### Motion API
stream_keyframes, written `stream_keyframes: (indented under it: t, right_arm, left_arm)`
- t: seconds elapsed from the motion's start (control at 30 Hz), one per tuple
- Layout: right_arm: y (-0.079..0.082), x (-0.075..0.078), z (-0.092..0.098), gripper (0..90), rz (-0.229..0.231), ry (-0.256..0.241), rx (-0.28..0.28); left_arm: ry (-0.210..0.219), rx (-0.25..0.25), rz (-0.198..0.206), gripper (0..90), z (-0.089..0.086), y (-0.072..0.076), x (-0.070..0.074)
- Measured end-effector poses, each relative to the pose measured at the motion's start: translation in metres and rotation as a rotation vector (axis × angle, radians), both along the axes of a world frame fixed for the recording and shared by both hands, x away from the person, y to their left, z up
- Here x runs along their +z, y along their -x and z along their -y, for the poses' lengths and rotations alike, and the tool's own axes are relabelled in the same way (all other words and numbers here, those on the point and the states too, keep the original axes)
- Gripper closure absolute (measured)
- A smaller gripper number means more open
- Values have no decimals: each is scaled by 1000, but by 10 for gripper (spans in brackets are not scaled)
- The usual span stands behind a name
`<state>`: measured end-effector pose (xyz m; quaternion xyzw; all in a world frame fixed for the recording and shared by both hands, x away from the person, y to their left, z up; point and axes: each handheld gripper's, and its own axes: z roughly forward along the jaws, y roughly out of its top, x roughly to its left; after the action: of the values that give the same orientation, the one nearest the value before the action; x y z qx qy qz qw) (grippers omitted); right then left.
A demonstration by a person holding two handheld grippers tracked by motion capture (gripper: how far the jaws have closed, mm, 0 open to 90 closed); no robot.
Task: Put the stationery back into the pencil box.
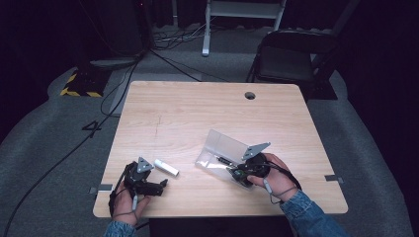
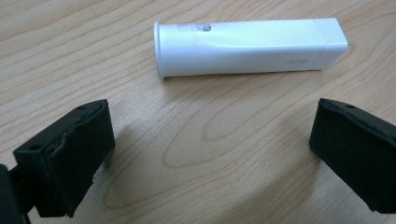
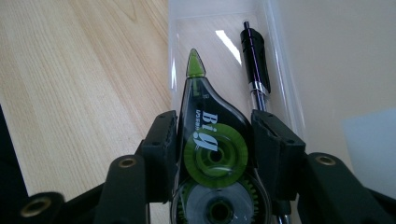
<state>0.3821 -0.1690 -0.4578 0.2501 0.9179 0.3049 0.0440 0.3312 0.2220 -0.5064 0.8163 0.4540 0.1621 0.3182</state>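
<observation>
Right gripper view is showing the right gripper [image 3: 212,140] clamping a green correction tape [image 3: 210,140] over a clear case [image 3: 187,28]. Left gripper [image 2: 210,144] jaws are gaping before a white tube [image 2: 247,46] lying on the bench [image 2: 93,56]

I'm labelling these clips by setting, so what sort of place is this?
Probably a recording studio or lab rather than a home: a lone wooden table stands on grey carpet against black curtains, cables trail across the floor, and a folding chair sits behind it.
</observation>
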Motion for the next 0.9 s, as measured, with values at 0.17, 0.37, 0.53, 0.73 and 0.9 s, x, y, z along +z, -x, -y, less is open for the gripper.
stream_keyframes:
  t: [0.17, 0.37, 0.53, 0.73, 0.9]
  right_arm:
    - [-1, -2, 0, 533, -9, 6, 7]
    - [-1, -5, -1, 533, -30, 18, 17]
    - [-1, -7, -1, 530, -56, 17, 20]
    - [-1, -9, -1, 530, -71, 16, 20]
    - [-2, -9, 0, 526, -75, 13, 13]
  left_arm:
    - [0, 0, 0, 4, 0, 0, 0]
    - [0, 0, 0, 4, 0, 0, 0]
    - [0, 0, 0, 4, 0, 0, 0]
    - [1, -1, 0, 4, 0, 0, 0]
    - [0, 0, 0, 4, 0, 0, 0]
